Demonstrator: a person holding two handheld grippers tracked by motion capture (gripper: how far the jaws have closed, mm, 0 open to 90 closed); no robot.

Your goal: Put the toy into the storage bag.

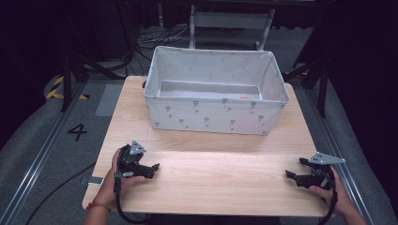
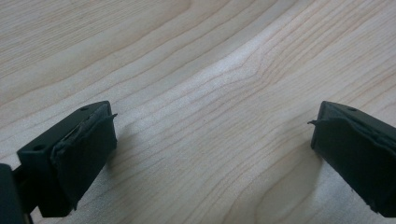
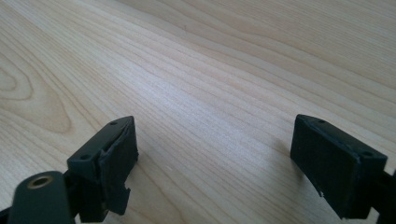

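Both grippers lay low in the frame on the table (image 1: 211, 173), left gripper (image 1: 151, 168) and right gripper (image 1: 294, 174) released, holding nothing; bin (image 1: 211, 115) stood upper centre, equally far from both.

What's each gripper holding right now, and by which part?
Nothing. The left gripper and right gripper both have their jaws wide open over the bare wooden table.

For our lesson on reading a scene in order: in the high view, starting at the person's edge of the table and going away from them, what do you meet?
The left tongs and right tongs, level with each other → bare wooden table → white fabric bin → grey metal frame on the floor.
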